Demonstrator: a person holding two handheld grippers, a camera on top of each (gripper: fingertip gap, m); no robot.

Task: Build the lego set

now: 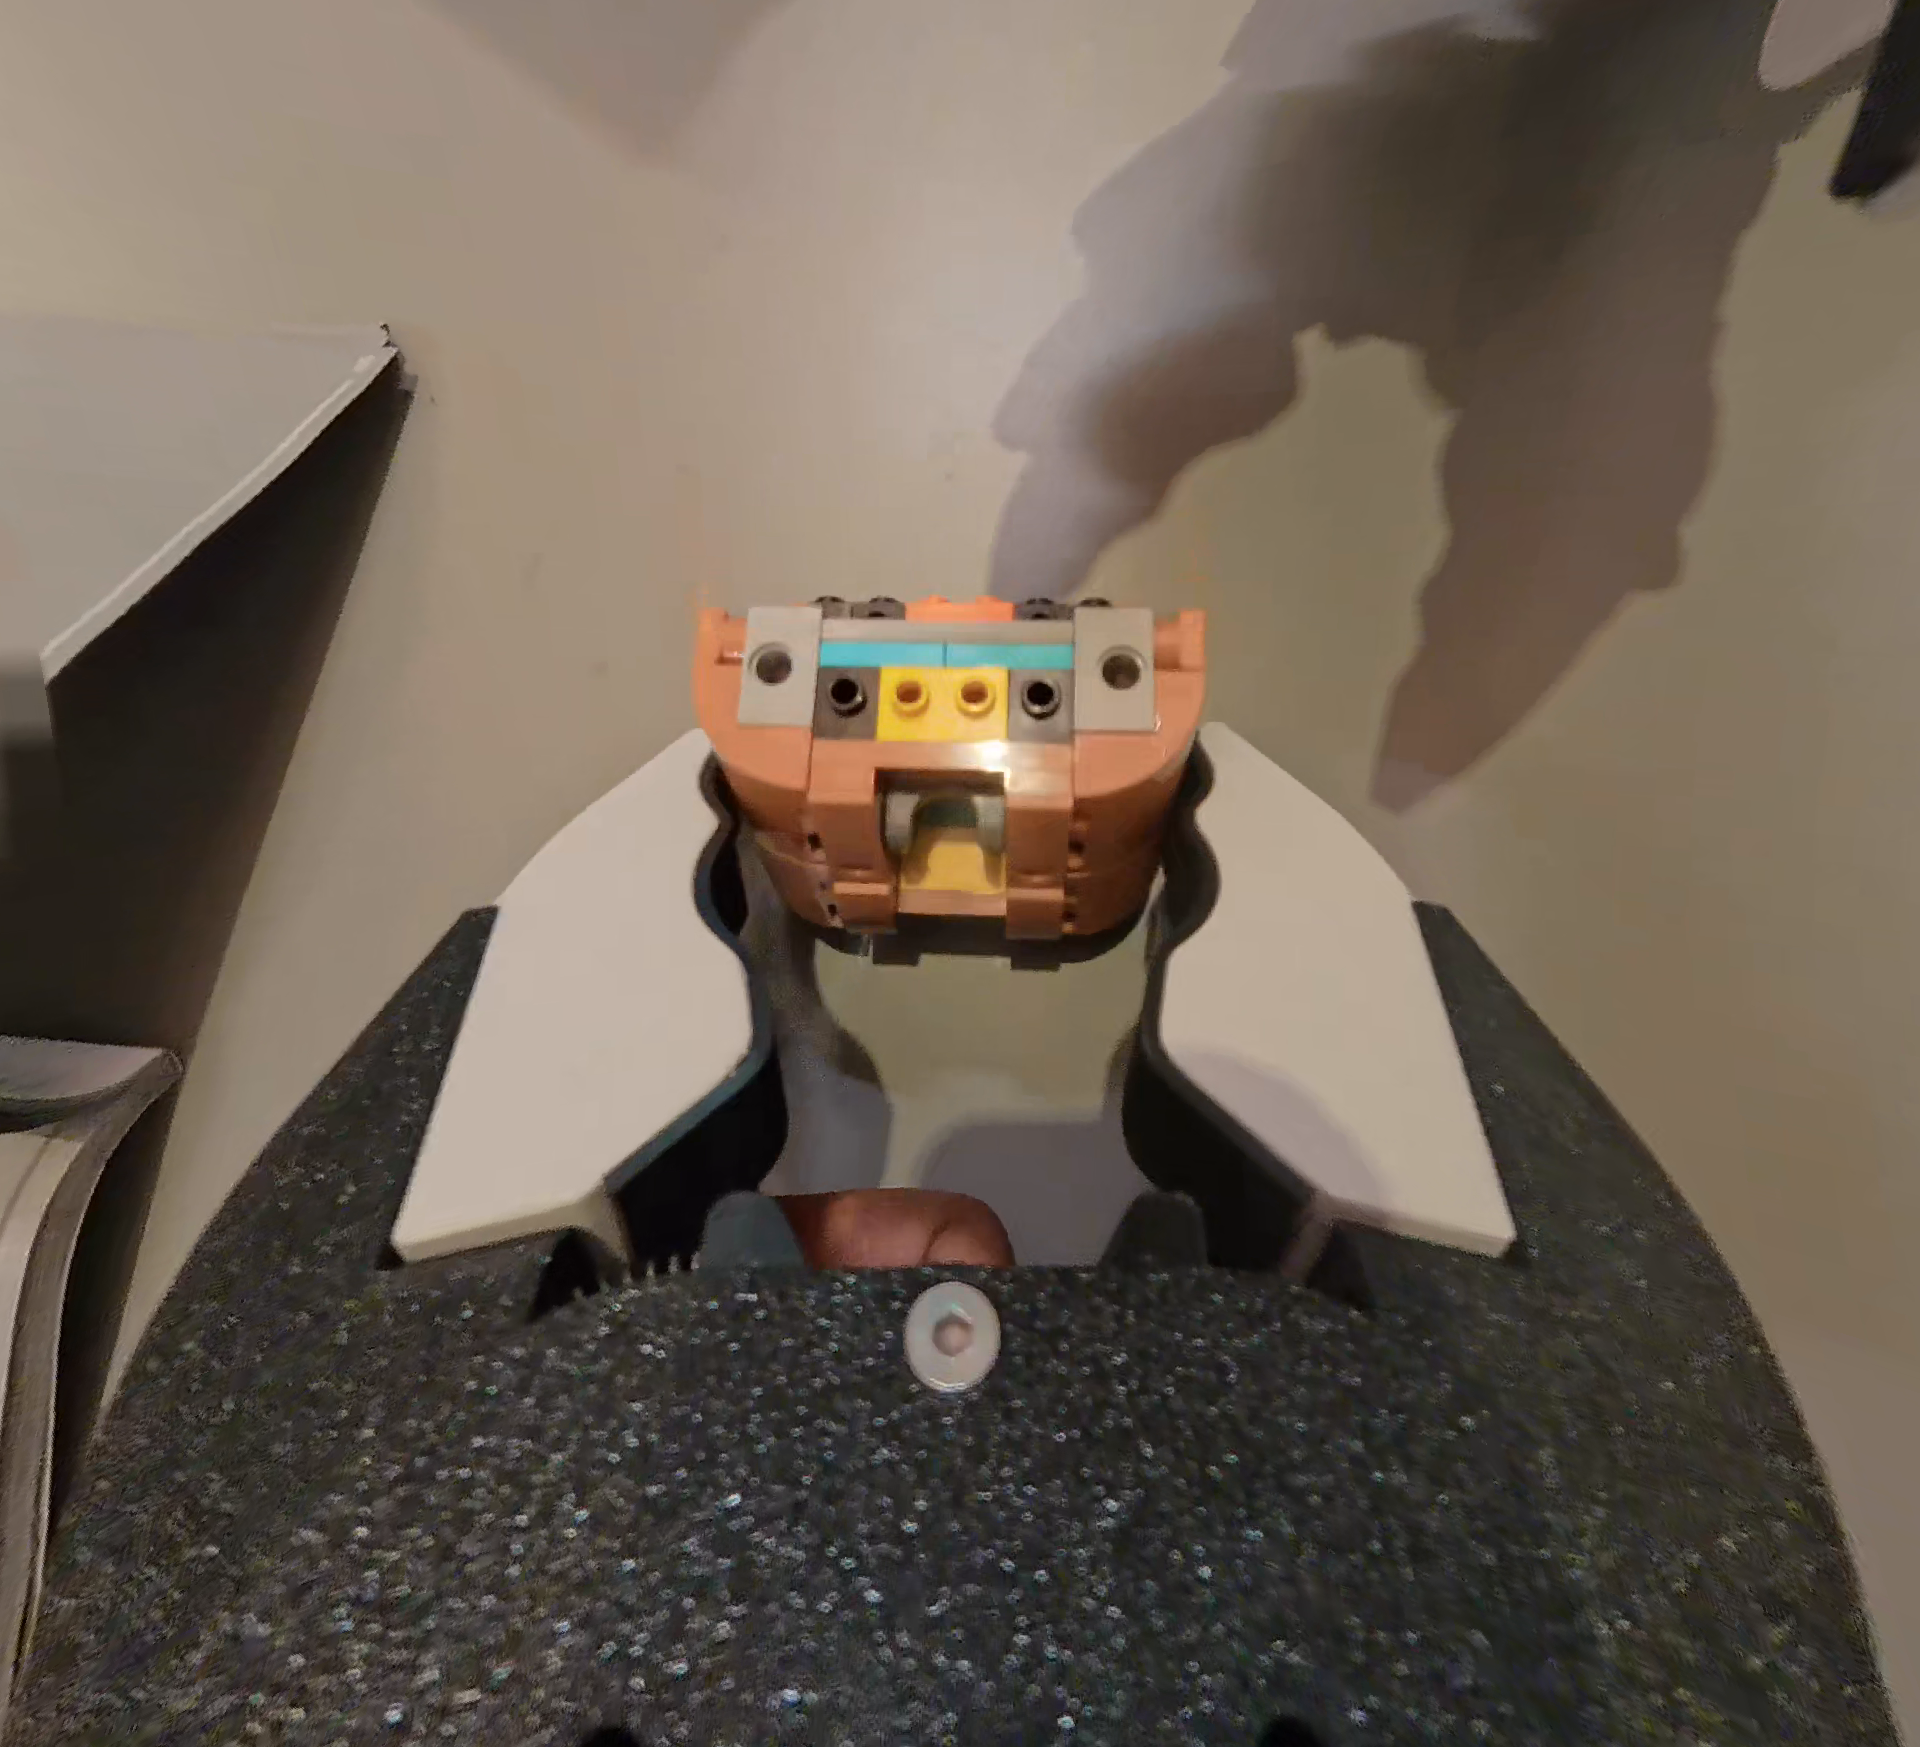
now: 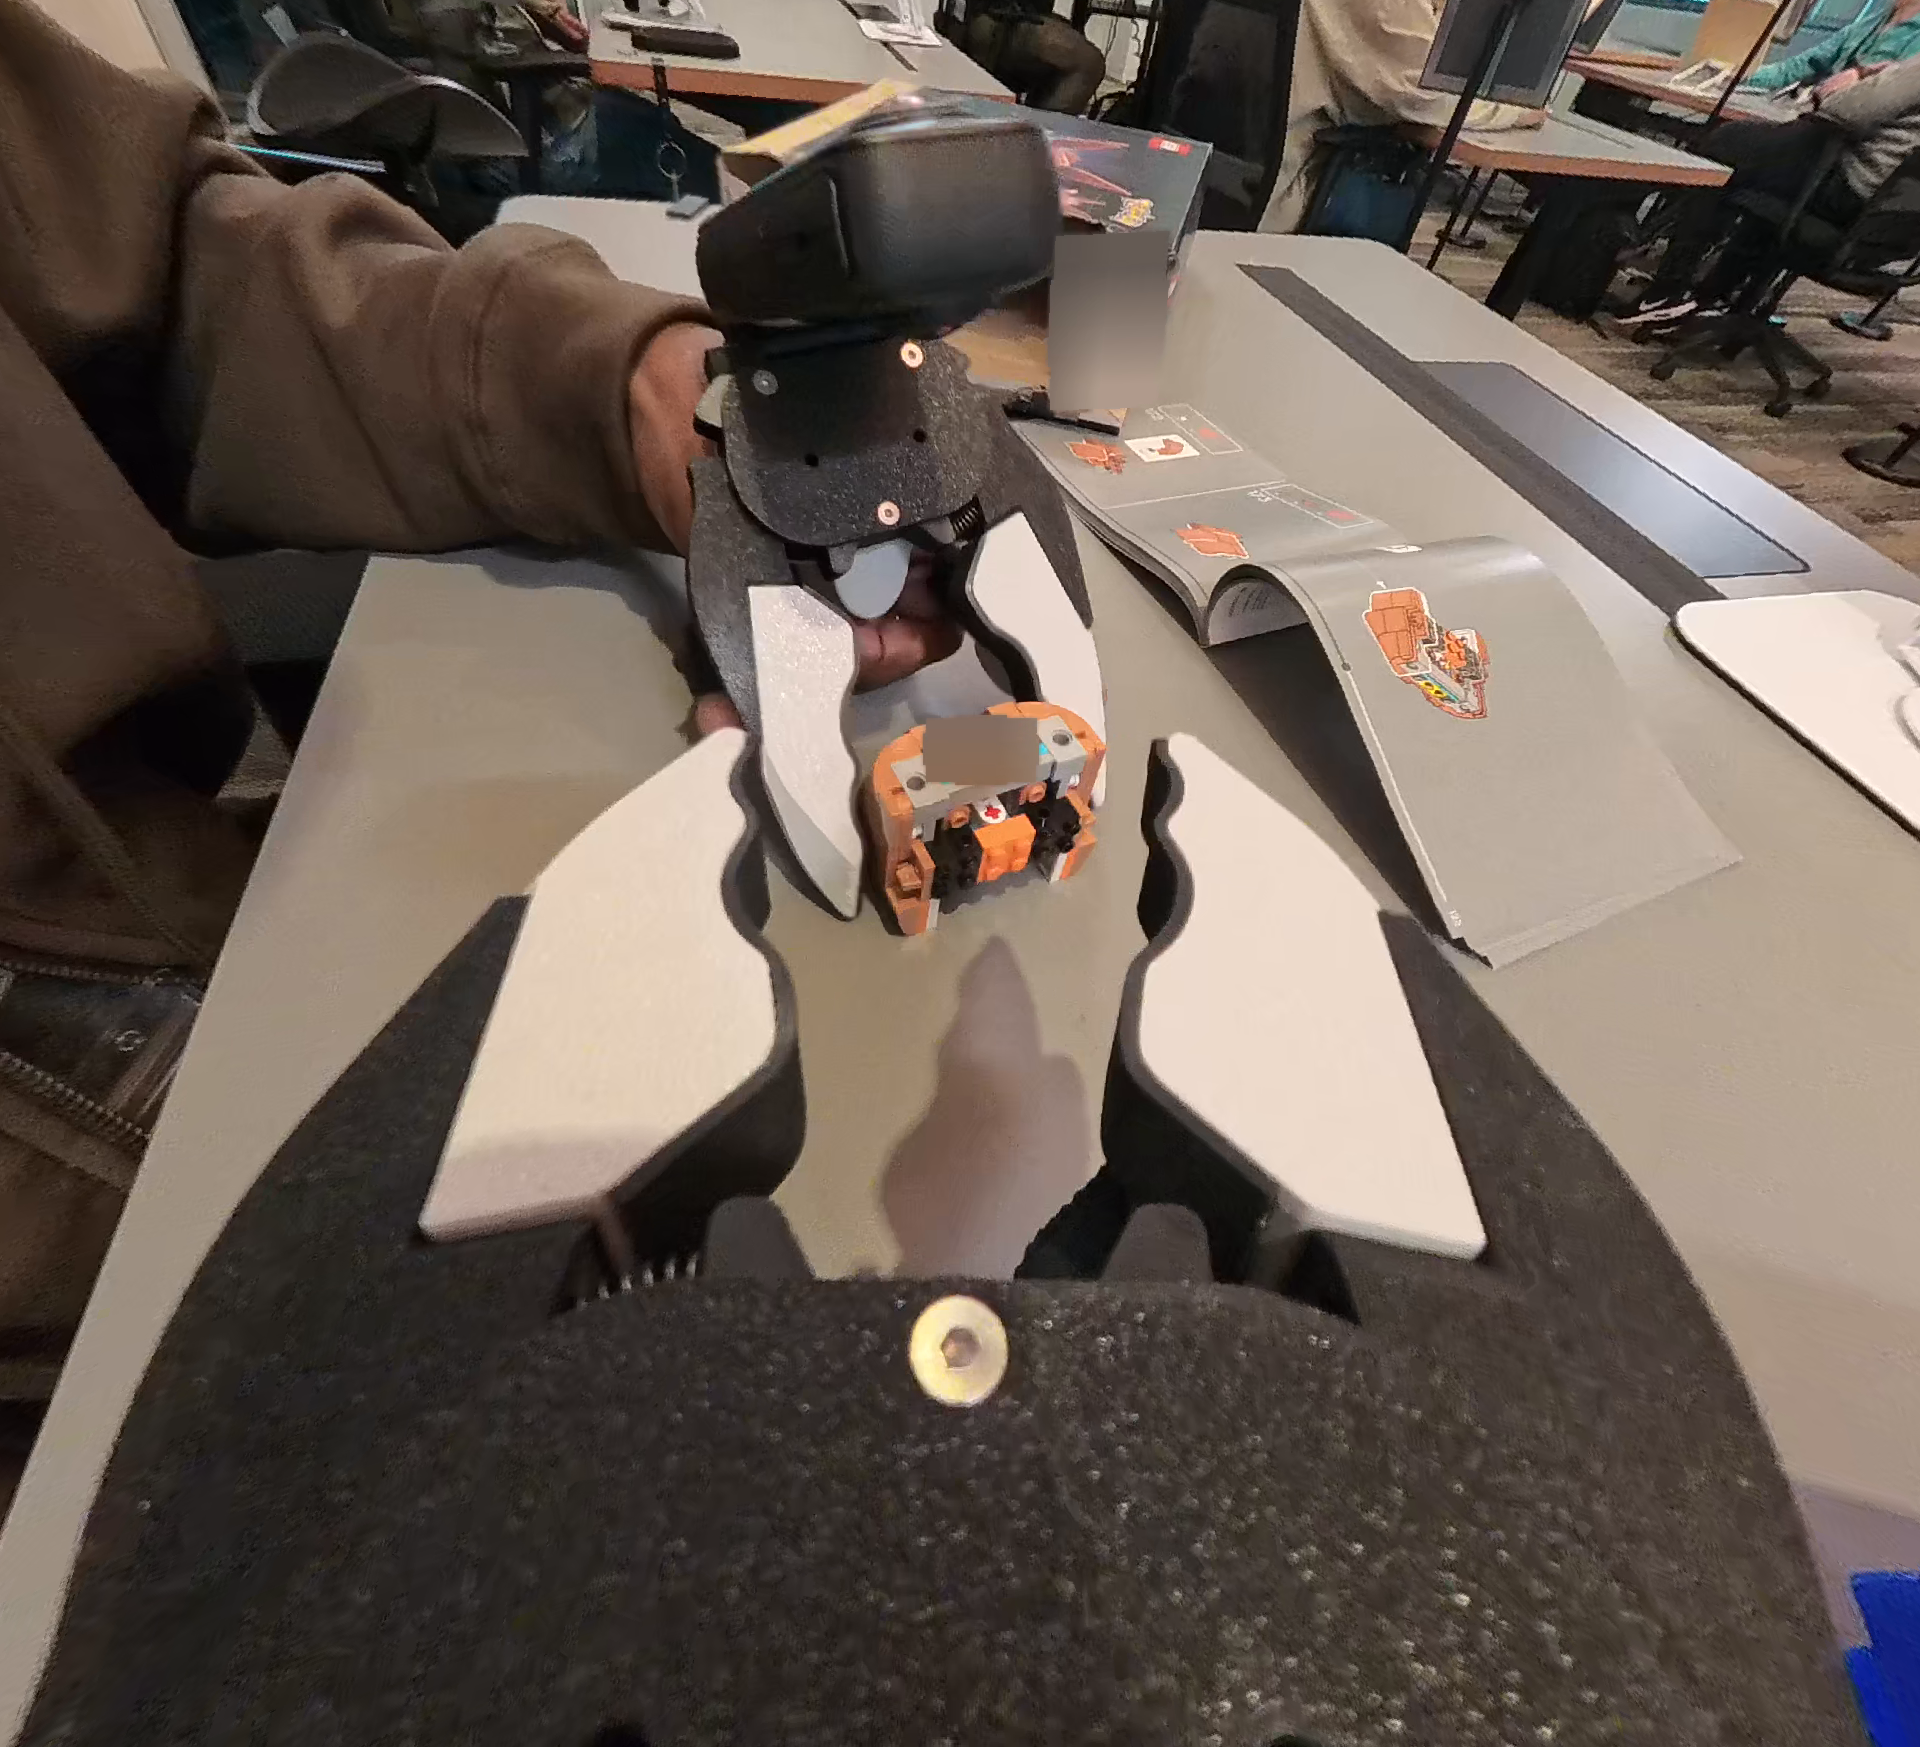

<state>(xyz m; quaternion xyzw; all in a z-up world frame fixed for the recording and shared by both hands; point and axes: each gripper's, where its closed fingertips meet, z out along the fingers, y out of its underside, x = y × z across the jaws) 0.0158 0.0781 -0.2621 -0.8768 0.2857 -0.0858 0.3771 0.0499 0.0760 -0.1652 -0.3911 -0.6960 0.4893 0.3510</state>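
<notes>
My left gripper clamps the orange lego build by its sides over the grey table; open booklet at left edge.

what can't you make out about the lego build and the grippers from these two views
- Top face of the lego build, right wrist view: a mosaic patch covers part of it.
- Its underside: hidden in both views.
- Contact of the left hand-held gripper on the build's sides: hidden behind its own white fingers.
- Instruction booklet steps: too small.
- Right hand-held gripper: open, holding nothing.
</notes>
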